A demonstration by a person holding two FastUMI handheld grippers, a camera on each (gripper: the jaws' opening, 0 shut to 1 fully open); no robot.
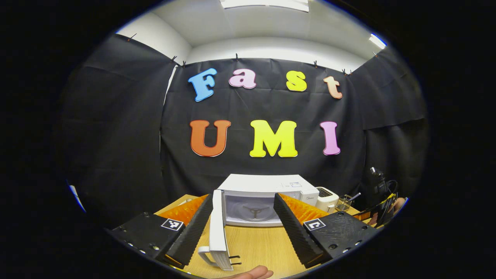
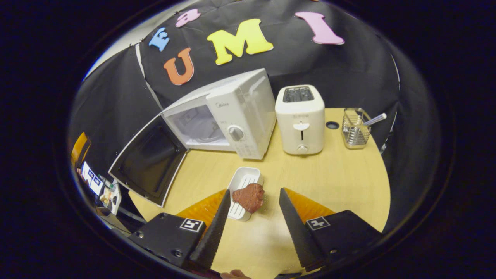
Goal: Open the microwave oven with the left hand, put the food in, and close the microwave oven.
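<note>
White microwave (image 2: 232,116), door (image 2: 149,161) swung wide for loading; meat (image 2: 248,197) on tray (image 2: 243,186) just ahead of released right claw (image 2: 252,228); left claw (image 1: 242,228) released.

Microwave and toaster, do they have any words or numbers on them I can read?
Microwave, small word at the top of its front: too blurry to read for sure.
Microwave buttons: marks too small to read.
Sticker on the microwave's top: too small to read.
Toaster, short word on its front: too blurred to read.
No numbers can be read.
</note>
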